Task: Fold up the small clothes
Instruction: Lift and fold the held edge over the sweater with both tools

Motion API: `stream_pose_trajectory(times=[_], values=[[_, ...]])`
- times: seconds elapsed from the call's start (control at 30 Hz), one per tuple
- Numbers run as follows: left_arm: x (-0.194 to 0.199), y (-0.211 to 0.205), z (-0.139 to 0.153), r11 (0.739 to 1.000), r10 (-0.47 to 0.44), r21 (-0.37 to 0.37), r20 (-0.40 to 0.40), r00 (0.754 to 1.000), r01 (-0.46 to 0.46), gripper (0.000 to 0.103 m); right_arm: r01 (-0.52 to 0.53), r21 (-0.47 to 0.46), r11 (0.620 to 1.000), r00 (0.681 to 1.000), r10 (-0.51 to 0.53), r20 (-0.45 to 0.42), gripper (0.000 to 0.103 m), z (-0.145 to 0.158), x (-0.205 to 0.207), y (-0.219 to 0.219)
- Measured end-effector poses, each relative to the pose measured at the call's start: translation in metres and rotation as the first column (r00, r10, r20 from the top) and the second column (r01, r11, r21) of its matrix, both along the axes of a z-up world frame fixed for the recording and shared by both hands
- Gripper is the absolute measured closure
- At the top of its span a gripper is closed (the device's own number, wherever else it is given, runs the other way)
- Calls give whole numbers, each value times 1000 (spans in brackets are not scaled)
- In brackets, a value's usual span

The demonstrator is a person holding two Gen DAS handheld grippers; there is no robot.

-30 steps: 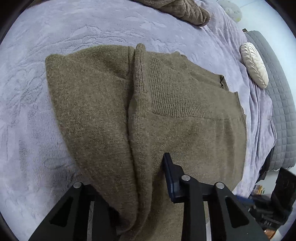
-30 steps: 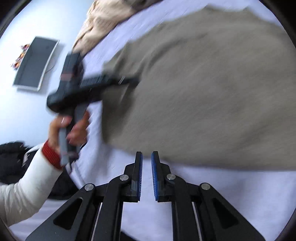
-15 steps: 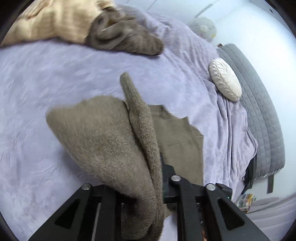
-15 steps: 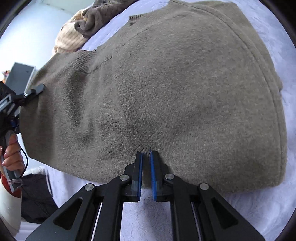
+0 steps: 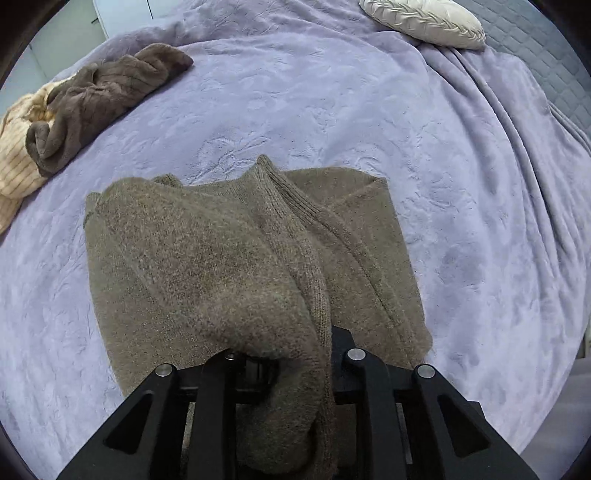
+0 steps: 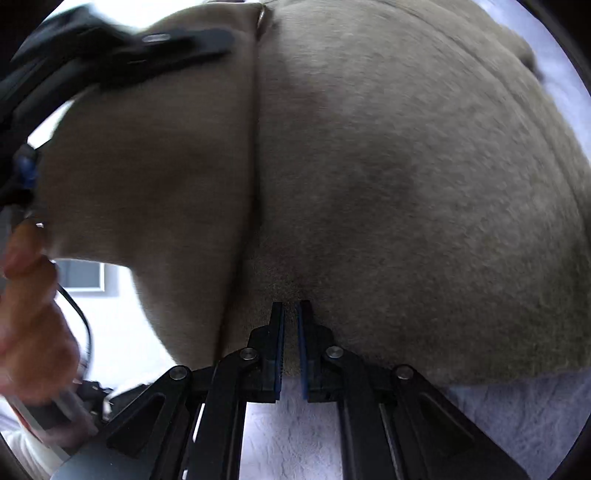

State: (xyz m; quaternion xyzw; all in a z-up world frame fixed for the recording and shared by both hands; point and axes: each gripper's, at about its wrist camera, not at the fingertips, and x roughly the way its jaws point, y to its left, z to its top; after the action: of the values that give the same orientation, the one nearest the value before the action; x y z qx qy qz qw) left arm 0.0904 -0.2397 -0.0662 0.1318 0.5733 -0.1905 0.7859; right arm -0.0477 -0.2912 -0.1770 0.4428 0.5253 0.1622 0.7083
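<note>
An olive-brown knit sweater (image 5: 184,258) lies on the lilac blanket (image 5: 369,110). One part of it is lifted and folded over the rest. My left gripper (image 5: 288,343) has a thick ribbed fold of it bunched between its jaws, which are opening. The cloth hides the left finger. In the right wrist view the sweater (image 6: 406,184) fills the frame. My right gripper (image 6: 290,306) is shut on its near edge, with cloth showing in the slit between the blue pads. The left gripper (image 6: 184,40) shows blurred at top left, holding the raised flap.
A dark brown knit garment (image 5: 99,99) lies on a cream ribbed one (image 5: 18,155) at the far left. A pale cushion (image 5: 424,18) sits by a grey quilted cover (image 5: 554,48) at the back right. A person's hand (image 6: 29,314) is at the left.
My left gripper has carried its held fold up and across, laying that part over the sweater. My right gripper came down onto the sweater's near edge and its jaws narrowed.
</note>
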Motion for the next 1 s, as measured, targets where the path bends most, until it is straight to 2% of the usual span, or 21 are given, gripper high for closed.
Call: stream_pose_trajectory(times=[0.07, 0.13, 0.17, 0.23, 0.33, 0.43, 0.47, 0.5, 0.53, 0.57, 0.67, 0.73, 0.8, 0.83, 0.87, 0.97, 1.0], values=[[-7, -6, 6, 1000, -26, 12, 27, 999, 26, 68, 6, 24, 1000, 1000, -6, 3, 98, -3, -3, -4], [-16, -12, 11, 997, -80, 27, 69, 994, 78, 50, 8, 40, 999, 1000, -8, 4, 98, -5, -5, -8], [-20, -15, 15, 995, -101, 26, 87, 991, 99, 46, 10, 49, 999, 1000, -10, 3, 98, -6, -6, -10], [-26, -21, 24, 990, -138, 0, 99, 985, 139, 46, 16, 65, 998, 1000, -16, -3, 98, -8, -5, -13], [-27, -16, 40, 984, -133, -111, 75, 988, 141, 46, 45, 88, 995, 999, -45, -2, 94, -2, -8, -26], [-30, 4, 62, 951, -115, -281, 49, 992, 124, 46, 113, 67, 991, 992, -116, 45, 93, 14, -21, -54], [-32, 10, 66, 944, -112, -307, 48, 993, 122, 46, 149, 74, 986, 986, -154, 59, 85, 18, -24, -68], [-35, 21, 72, 938, -103, -326, 56, 993, 116, 46, 186, 90, 978, 979, -192, 64, 64, 20, -29, -82], [-38, 32, 75, 939, -91, -328, 65, 994, 107, 46, 222, 118, 968, 971, -231, 68, 50, 21, -31, -94], [-38, 39, 75, 941, -77, -324, 68, 995, 95, 46, 255, 167, 952, 960, -270, 73, 39, 21, -34, -106], [-34, 77, 69, 950, 8, -313, 41, 999, 5, 46, 351, 338, 873, 920, -388, 48, 37, 11, -41, -138], [-27, 105, 58, 948, 89, -307, 16, 996, -80, 46, 410, 464, 785, 884, -467, 9, 31, -2, -46, -146], [-17, 132, 42, 943, 173, -280, -39, 984, -177, 46, 427, 553, 716, 869, -494, -31, 29, -14, -45, -150], [-12, 143, 33, 939, 203, -268, -69, 977, -214, 46, 415, 566, 712, 876, -480, -39, 29, -18, -42, -149], [-9, 150, 26, 935, 224, -261, -84, 971, -238, 46, 397, 562, 726, 889, -457, -38, 29, -20, -37, -147], [-6, 167, 11, 929, 273, -236, -85, 958, -285, 46, 295, 470, 832, 942, -336, 5, 29, -10, -15, -150], [-6, 170, 7, 930, 274, -232, -74, 959, -284, 46, 245, 418, 875, 959, -281, 26, 29, -7, 1, -129]])
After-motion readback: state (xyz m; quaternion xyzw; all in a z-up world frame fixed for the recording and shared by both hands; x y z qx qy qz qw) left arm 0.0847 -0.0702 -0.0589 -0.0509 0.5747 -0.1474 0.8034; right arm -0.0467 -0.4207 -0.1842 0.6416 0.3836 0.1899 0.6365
